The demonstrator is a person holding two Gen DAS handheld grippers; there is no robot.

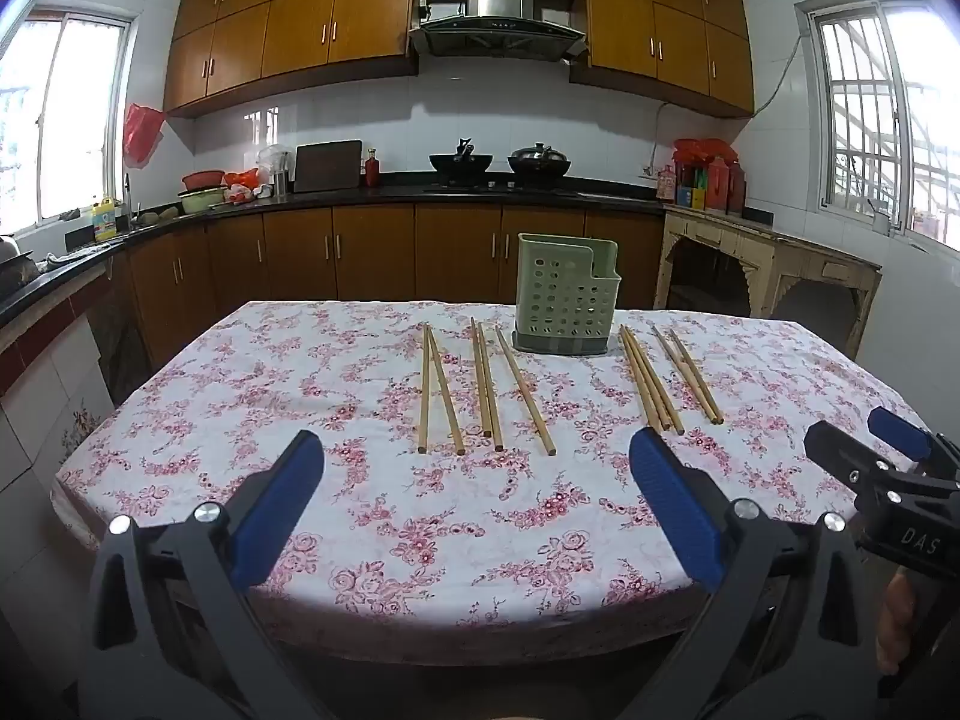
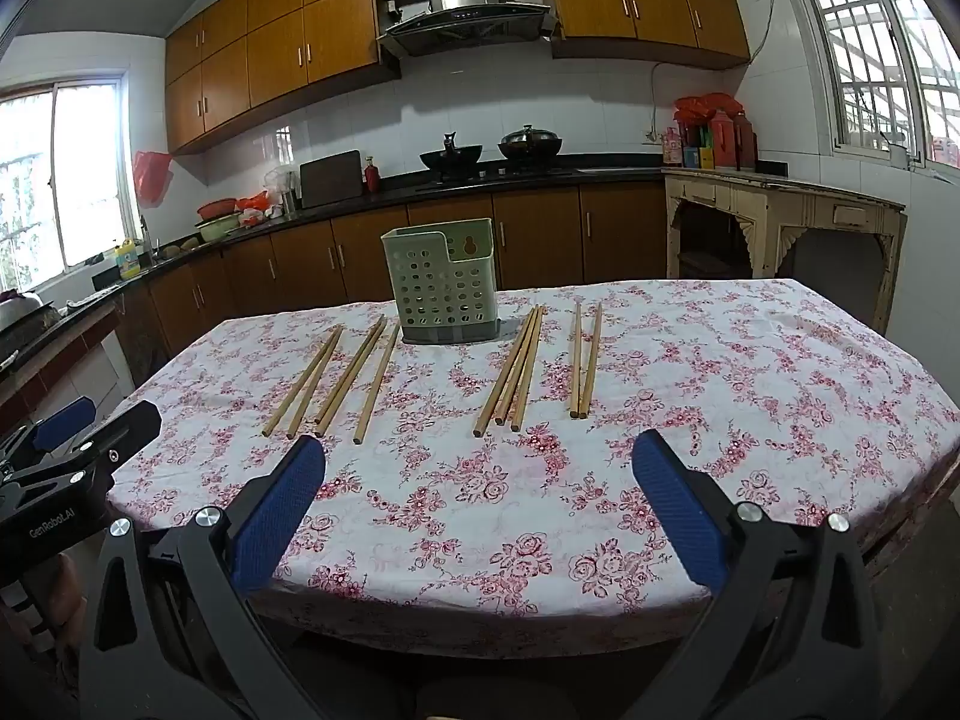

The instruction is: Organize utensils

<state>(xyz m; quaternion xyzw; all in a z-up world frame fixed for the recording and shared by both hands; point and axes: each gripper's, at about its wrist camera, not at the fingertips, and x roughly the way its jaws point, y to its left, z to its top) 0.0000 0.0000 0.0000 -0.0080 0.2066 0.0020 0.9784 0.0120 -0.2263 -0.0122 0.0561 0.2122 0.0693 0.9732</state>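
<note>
Both your tools empty: left gripper [image 1: 474,471] and right gripper [image 2: 480,474] jaws spread wide, short of chopsticks [image 1: 441,387] lying loose on table [image 1: 252,396] either side of holder [image 1: 567,294]; sticks likely light, stiff, roll-prone, so pinch mid-shaft

I see a kitchen: wooden cabinets [image 1: 288,30] upper frame, range hood [image 1: 498,6] top centre, white-tiled wall [image 1: 492,114], 2 bright windows [image 1: 60,120] at the frame edges.
</note>
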